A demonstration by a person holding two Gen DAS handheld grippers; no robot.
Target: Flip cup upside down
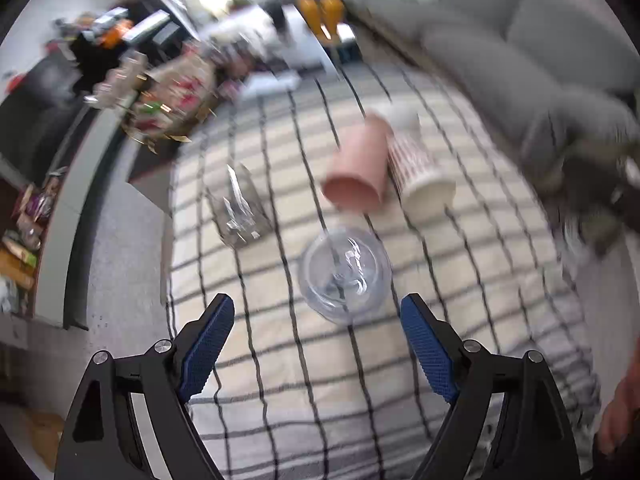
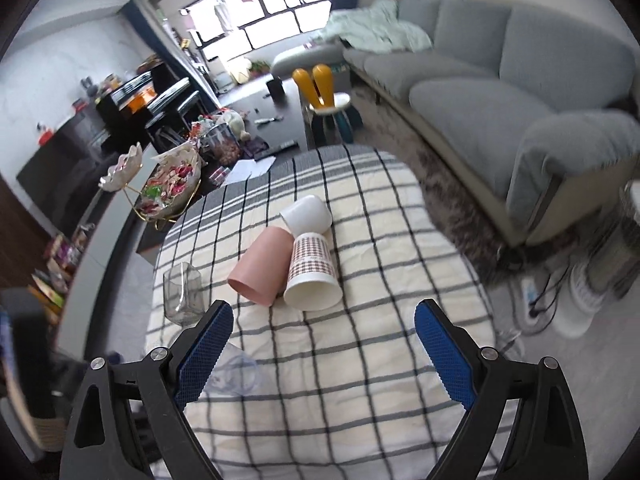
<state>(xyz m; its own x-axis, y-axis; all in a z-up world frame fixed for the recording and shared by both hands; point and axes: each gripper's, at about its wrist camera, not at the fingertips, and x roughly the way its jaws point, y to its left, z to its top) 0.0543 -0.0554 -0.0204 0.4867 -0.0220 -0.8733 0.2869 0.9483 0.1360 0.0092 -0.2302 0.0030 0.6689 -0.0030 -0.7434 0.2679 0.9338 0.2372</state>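
- Approaching is the step in hand, as you judge it: your left claw (image 1: pixel 317 322) hangs just short of the clear cup (image 1: pixel 345 274), fingers spread wide, holding nothing.
- The clear cup stands on the checked surface (image 1: pixel 460 280), and you look down into it from the left wrist view; the picture is smeared, so which end is up is hard to call, though the round opening seems to face the camera.
- In the right wrist view only a sliver of that clear cup (image 2: pixel 240 372) shows, low and left, partly behind the left finger.
- Your right claw (image 2: pixel 324 322) is likewise spread apart and empty, with bare cloth between its fingers.
- Farther off lie a pink cup (image 2: pixel 262 270), a patterned paper cup (image 2: pixel 312 272) and a white cup (image 2: pixel 306 214), all on their sides and touching one another; a square glass (image 2: pixel 182 294) stands well to the left.
- Next you probably need the left fingers either side of the clear cup's wall, then a firm close before rolling the wrist over.
- Thin plastic may flex or skid on the cloth, so squeeze gently.
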